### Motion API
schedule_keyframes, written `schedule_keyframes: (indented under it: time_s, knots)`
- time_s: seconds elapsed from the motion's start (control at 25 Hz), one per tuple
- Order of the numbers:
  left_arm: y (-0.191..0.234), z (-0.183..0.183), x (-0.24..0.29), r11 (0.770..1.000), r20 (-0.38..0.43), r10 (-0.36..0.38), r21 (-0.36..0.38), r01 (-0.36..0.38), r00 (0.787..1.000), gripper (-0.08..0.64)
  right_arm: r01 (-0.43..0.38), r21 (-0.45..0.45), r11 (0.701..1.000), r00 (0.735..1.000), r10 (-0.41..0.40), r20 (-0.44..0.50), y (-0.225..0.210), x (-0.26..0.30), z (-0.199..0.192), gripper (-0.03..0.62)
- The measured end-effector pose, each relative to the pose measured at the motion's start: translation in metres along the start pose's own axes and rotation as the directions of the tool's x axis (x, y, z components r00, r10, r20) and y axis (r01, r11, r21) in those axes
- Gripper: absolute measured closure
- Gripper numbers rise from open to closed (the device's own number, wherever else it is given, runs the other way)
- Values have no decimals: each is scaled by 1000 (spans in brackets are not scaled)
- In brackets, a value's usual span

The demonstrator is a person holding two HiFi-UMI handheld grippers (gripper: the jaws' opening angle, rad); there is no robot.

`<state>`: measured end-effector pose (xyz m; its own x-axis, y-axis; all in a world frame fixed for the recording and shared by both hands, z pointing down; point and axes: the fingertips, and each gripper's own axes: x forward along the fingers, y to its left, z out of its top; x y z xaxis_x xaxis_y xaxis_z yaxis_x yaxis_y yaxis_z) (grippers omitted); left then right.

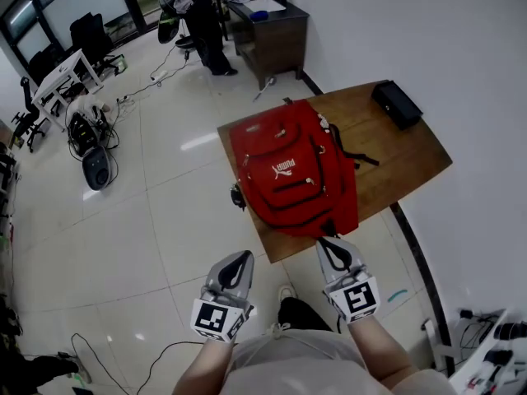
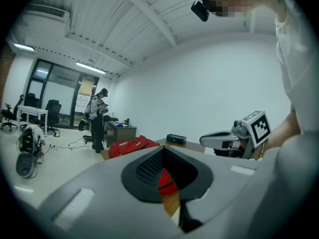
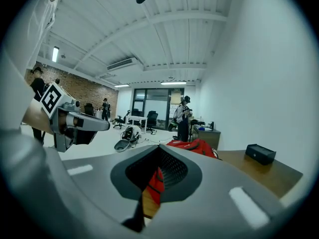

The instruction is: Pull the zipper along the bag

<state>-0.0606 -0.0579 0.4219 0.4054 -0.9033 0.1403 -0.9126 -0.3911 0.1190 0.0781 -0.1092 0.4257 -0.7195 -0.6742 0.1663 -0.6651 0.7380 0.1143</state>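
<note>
Staging | left tongs (image 1: 244,257) and right tongs (image 1: 326,243) closed, empty, poised near backpack (image 1: 296,167) | backpack flat on bench (image 1: 408,159), front up for access | pull not begun

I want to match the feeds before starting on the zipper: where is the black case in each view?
Head view: black case upper right, at the far corner of the table.
Left gripper view: centre, just above the jaws.
Right gripper view: right of centre, on the table.
Shared landmark: the red backpack, left of the case in all three views.
</note>
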Motion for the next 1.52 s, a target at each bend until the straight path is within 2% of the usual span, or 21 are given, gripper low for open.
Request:
schedule_keyframes:
  time_s: [0.32,0.56,0.76,1.0,1.12,1.32,1.52]
  knots:
    - [-40,-6,-92,999,27,-14,30,13,1000,554,31,10,999,999,-31,18,71,-72,10,584]
    - [-70,-13,-131,999,47,-40,-29,42,998,554,39,-1,999,999,-39,-7,105,-116,-5,586]
    - [-90,-10,-141,999,56,-48,11,47,997,554,55,36,998,998,-53,-39,108,-137,-15,586]
    - [-95,-6,-146,999,68,-30,30,28,997,554,27,52,998,1000,-27,-2,111,-136,-3,585]
    - [-101,-8,-147,999,72,-41,13,40,997,554,6,42,999,1000,-6,7,113,-140,4,586]
    - [-113,-6,-145,997,87,-78,7,78,993,554,-22,-29,999,999,23,36,115,-148,13,586]
    - [-117,-7,-142,995,83,-97,31,95,992,554,-3,-5,1000,1000,3,12,112,-150,9,586]
